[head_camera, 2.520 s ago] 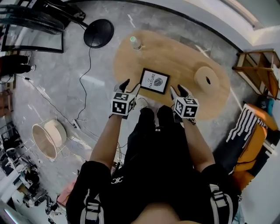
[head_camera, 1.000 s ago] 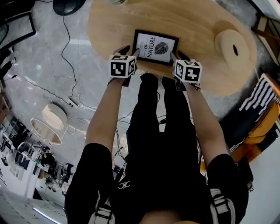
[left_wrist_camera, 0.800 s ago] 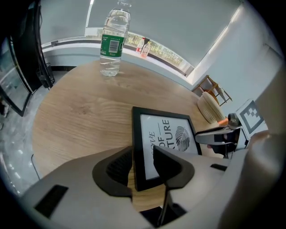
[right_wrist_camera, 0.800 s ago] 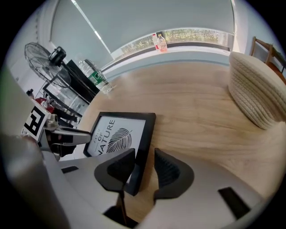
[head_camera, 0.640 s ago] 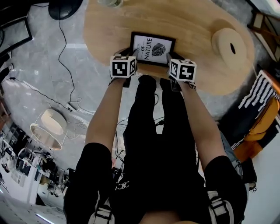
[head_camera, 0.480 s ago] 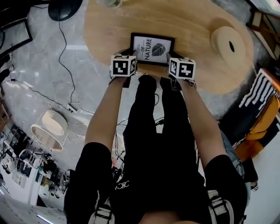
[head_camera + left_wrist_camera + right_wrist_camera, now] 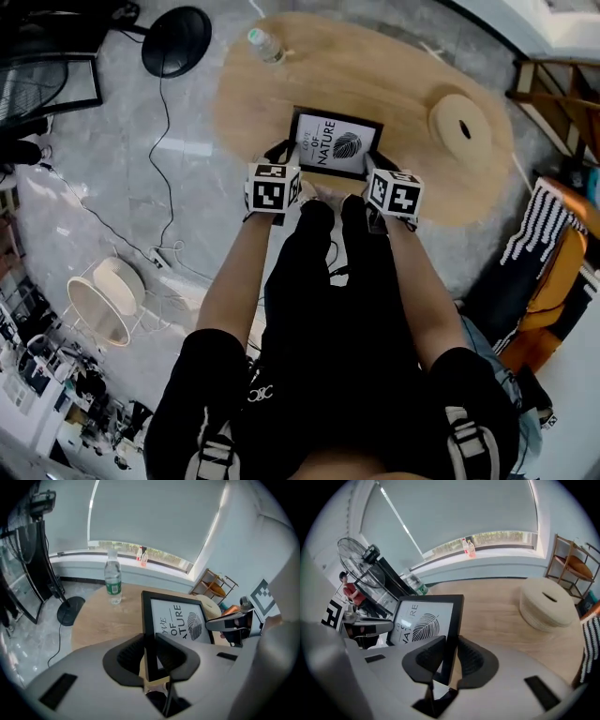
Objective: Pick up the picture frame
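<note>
The picture frame (image 7: 336,143) is black-edged with a white leaf print. I hold it by its two lower corners, lifted off the oval wooden table (image 7: 403,80) and tilted. My left gripper (image 7: 284,150) grips the frame's left edge (image 7: 151,620). Its jaws (image 7: 150,641) are still closing, with the pads on both faces of the edge. My right gripper (image 7: 375,169) has the right edge (image 7: 452,620) between its jaws (image 7: 450,644), which are closing too and pressing on it.
A water bottle (image 7: 264,44) stands at the table's far left. A round woven disc (image 7: 459,127) lies on the right of the table. On the floor are a black fan base (image 7: 178,39), cables and a white basket (image 7: 103,300). A wooden shelf (image 7: 553,103) stands at right.
Both grippers closed on the frame's side edges and rose together. The frame has come up off the table with them.
</note>
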`<action>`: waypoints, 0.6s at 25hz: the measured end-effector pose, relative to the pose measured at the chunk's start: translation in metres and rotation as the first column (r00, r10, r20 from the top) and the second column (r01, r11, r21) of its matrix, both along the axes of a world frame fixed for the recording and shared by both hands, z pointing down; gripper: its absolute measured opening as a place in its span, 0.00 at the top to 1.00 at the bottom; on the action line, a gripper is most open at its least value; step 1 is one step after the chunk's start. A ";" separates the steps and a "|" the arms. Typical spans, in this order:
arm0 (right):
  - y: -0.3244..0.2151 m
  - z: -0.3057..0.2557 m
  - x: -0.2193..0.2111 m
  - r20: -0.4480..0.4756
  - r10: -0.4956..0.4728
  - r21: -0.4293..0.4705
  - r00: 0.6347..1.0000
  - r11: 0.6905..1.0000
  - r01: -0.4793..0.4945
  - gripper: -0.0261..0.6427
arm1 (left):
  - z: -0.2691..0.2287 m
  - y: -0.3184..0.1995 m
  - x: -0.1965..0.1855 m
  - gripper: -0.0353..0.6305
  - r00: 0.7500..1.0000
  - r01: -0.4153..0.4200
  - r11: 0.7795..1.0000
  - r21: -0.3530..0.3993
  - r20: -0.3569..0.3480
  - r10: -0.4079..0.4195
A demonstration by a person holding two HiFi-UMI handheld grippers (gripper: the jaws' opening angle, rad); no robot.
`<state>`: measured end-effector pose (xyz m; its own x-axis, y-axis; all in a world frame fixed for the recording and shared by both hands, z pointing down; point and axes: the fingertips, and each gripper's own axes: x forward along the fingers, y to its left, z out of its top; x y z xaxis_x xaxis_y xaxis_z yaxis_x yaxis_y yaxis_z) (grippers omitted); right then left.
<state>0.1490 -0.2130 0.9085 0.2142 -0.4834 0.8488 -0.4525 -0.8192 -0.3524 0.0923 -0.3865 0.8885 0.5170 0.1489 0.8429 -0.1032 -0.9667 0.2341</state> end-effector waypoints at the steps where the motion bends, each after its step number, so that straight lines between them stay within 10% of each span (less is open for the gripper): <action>1: -0.001 -0.024 -0.002 -0.027 0.000 0.012 1.000 1.000 0.001 0.82 | -0.025 -0.001 -0.002 0.81 1.000 0.006 1.000 0.007 -0.024 -0.005; 8: -0.012 -0.209 0.002 -0.269 -0.030 0.099 0.963 0.993 0.058 0.82 | -0.206 -0.008 -0.011 0.81 0.970 0.040 0.996 0.075 -0.242 -0.020; 15: -0.016 -0.378 0.029 -0.589 -0.024 0.134 0.808 0.983 0.127 0.82 | -0.366 -0.009 0.012 0.81 0.880 0.064 0.984 0.168 -0.474 0.023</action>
<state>0.1779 -0.2288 0.5307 0.5998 -0.6361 0.4854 -0.6727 -0.7294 -0.1244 0.1043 -0.3957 0.5230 0.8610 0.0082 0.5085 -0.0429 -0.9951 0.0887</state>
